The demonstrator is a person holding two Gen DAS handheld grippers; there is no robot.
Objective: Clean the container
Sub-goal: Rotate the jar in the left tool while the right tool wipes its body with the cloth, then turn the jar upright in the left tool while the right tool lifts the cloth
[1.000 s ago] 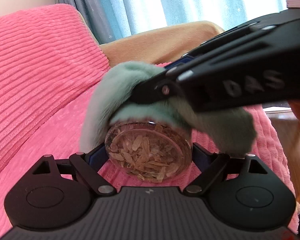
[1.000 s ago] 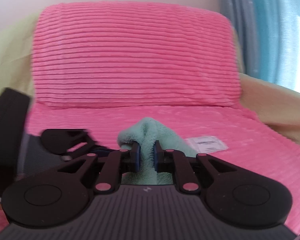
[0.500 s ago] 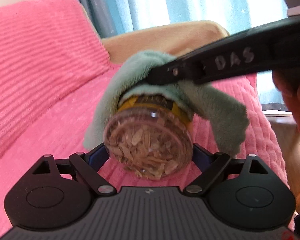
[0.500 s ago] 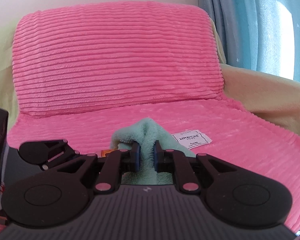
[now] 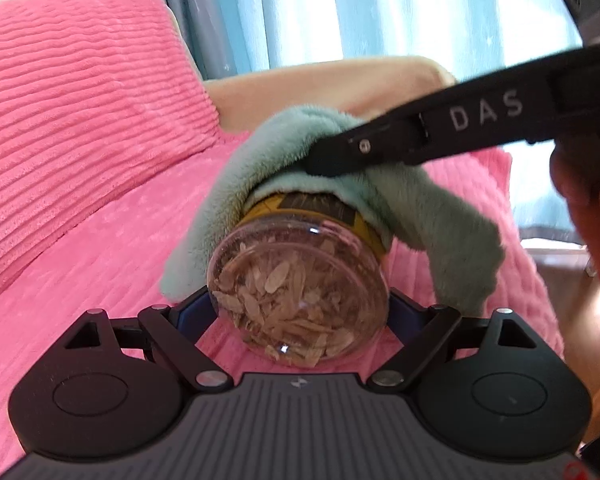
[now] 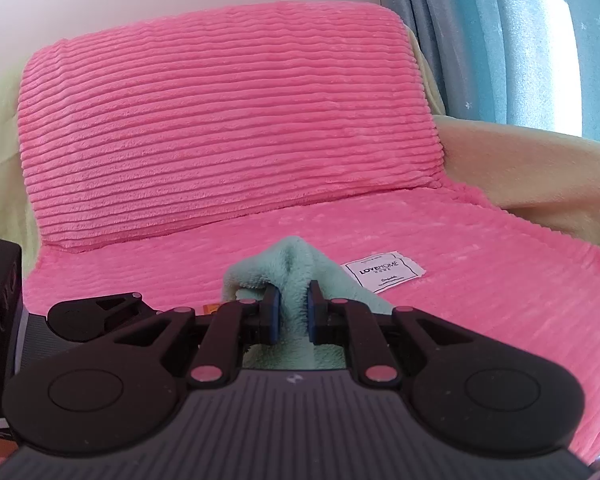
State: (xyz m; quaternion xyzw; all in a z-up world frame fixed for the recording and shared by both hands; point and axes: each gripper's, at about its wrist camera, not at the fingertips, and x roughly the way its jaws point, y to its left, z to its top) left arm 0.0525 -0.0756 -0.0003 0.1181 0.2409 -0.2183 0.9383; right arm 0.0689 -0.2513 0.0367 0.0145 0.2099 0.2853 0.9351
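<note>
A clear jar (image 5: pixel 298 284) with a yellow label, filled with pale dried flakes, lies bottom-first toward the left wrist camera, and my left gripper (image 5: pixel 298 308) is shut on its sides. A mint-green fluffy cloth (image 5: pixel 400 208) drapes over the jar's far end. My right gripper (image 6: pixel 291 312) is shut on a fold of that cloth (image 6: pixel 290 276). In the left wrist view the right gripper reaches in from the right as a black arm marked "DAS" (image 5: pixel 440 132), pressing the cloth onto the jar's top. The jar is hidden in the right wrist view.
A pink ribbed cover lies over a sofa seat (image 6: pixel 480 264) and back cushion (image 6: pixel 220 132); a white label (image 6: pixel 384 272) is sewn on the seat. A beige armrest (image 5: pixel 320 88) and blue curtains (image 5: pixel 380 8) stand behind. A person's hand (image 5: pixel 592 216) is at the right edge.
The left gripper has tilted the jar, so its yellow label now shows. The right gripper's arm has swung up and over the jar with the cloth, and the cloth has shifted toward the jar's far end.
</note>
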